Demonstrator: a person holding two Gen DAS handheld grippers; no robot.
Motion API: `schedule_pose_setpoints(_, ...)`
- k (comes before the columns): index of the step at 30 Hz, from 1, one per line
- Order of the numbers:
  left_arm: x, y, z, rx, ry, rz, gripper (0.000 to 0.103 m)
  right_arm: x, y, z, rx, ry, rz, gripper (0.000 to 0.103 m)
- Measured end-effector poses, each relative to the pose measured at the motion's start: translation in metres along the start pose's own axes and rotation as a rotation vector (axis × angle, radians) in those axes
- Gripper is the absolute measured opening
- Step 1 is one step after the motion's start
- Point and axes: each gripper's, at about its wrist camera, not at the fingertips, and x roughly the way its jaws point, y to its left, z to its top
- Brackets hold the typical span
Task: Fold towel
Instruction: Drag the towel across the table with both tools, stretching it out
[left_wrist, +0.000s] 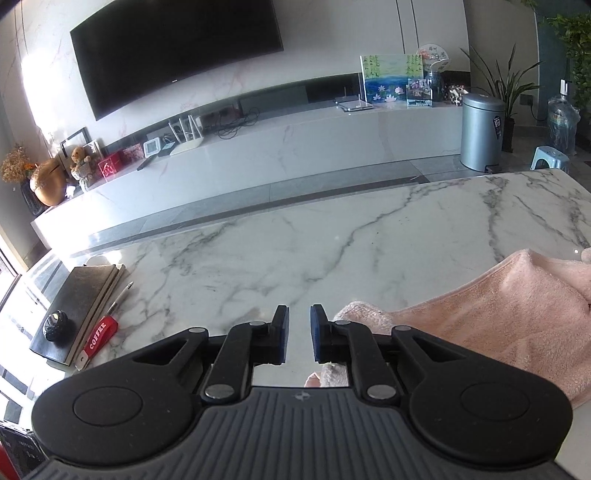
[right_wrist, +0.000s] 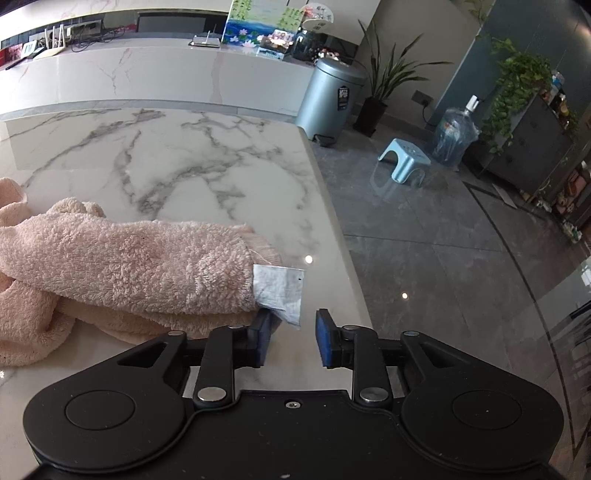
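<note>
Left gripper (left_wrist: 299, 338) sits low over the marble table (left_wrist: 258, 251), jaws parted by a narrow gap, nothing between the blue pads; bare marble shows through the gap. Pink towel (left_wrist: 509, 317) lies to its right on the table, one fluffy corner just beside and partly behind the right finger; contact can't be told. A scrap of towel also peeks under the gripper body, mostly hidden. Far left: dark notebook (left_wrist: 74, 314), pen (left_wrist: 120, 297), red COFFEE tag (left_wrist: 99, 334). Right gripper (right_wrist: 293, 341) is level near the table's right edge, jaws moderately wide, holding nothing. Towel is bunched at its left, rolled end with white label (right_wrist: 280, 290) hanging over the left finger tip, apparently touching it. Towel's left part is cut off by the frame.
</note>
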Motion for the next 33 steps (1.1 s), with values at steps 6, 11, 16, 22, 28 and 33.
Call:
schedule_pose_setpoints(6,-0.018,-0.023,0.002,0.059,-0.027,-0.096,0.012,-0.01,-0.004,-0.003,0.011,-0.017,0.068,0.04)
schedule_pose_setpoints(11,-0.023,-0.047,-0.002,0.097,-0.02,-0.168,0.012,-0.019,-0.007,-0.006,0.021,-0.032,0.126,0.04)
schedule_pose_setpoints(16,-0.015,-0.062,-0.008,0.108,0.015,-0.21,0.012,-0.027,-0.011,-0.008,0.03,-0.047,0.183,0.041)
schedule_pose_setpoints(22,0.0,-0.075,-0.019,0.101,0.062,-0.247,0.012,-0.033,0.006,-0.017,-0.017,-0.029,0.368,0.041)
schedule_pose_setpoints(28,0.017,-0.082,-0.029,0.105,0.099,-0.23,0.012,-0.019,0.034,-0.015,-0.064,0.036,0.431,0.011)
schedule_pose_setpoints(33,0.032,-0.079,-0.03,0.091,0.119,-0.217,0.012,-0.004,0.035,-0.002,-0.05,0.029,0.4,0.01)
